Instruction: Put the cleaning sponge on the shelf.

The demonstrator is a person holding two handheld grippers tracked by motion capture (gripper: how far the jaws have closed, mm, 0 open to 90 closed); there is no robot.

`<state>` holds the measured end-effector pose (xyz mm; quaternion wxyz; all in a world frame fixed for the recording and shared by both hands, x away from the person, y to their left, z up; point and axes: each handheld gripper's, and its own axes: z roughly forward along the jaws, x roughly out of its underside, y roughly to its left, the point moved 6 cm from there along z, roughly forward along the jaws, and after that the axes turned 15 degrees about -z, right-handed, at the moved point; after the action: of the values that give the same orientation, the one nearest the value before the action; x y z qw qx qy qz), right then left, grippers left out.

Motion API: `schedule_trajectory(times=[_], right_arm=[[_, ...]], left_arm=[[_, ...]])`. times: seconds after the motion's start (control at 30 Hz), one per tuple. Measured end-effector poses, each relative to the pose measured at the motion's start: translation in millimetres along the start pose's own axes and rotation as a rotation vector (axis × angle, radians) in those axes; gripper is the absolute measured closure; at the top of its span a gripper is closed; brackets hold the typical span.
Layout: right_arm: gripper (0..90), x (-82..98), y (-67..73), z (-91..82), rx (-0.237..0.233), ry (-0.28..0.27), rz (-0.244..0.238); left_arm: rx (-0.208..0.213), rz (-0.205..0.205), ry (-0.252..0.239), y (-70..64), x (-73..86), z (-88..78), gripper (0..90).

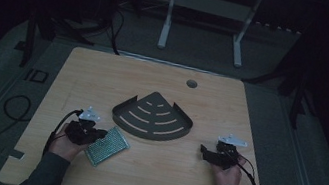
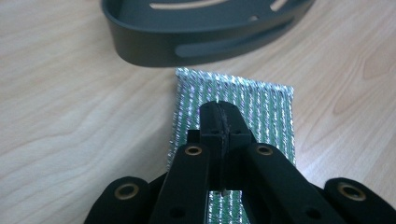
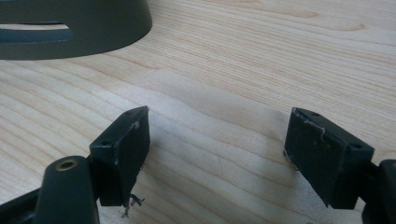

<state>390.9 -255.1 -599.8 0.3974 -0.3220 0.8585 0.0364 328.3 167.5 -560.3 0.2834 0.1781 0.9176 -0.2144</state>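
The work surface is a light wood-grain table (image 1: pixel 104 77) with rounded corners. A round cable hole (image 1: pixel 192 83) is set near the far edge, right of centre. A dark fan-shaped tray (image 1: pixel 152 117) with curved slots and a low raised rim lies flat at the centre of the table. A green rectangular perforated board (image 1: pixel 108 146) with silvery edges lies flat to the near left of the tray, close to it but apart, turned at an angle to the table edges.
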Motion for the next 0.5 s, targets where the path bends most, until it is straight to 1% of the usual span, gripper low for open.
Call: schedule_trajectory(times=[0.07, 0.2, 0.3, 0.37, 0.5], right_arm=[[21.7, 0.0, 0.0, 0.0, 0.000, -0.001, 0.000], [21.7, 0.0, 0.0, 0.0, 0.000, 0.000, 0.000], [21.7, 0.0, 0.0, 0.0, 0.000, 0.000, 0.000], [21.6, 0.0, 0.0, 0.0, 0.000, 0.000, 0.000], [21.7, 0.0, 0.0, 0.0, 0.000, 0.000, 0.000]], left_arm=[[0.001, 0.001, 0.013, 0.1, 1.9, 2.3, 90.0], [-0.001, 0.006, 0.058, 2.7, 7.4, 7.0, 90.0], [-0.014, 0.009, 0.084, 4.8, 10.8, 9.5, 90.0], [-0.009, 0.009, 0.088, 5.6, 11.4, 9.0, 90.0], [-0.016, 0.013, 0.100, 7.7, 13.2, 6.7, 90.0]])
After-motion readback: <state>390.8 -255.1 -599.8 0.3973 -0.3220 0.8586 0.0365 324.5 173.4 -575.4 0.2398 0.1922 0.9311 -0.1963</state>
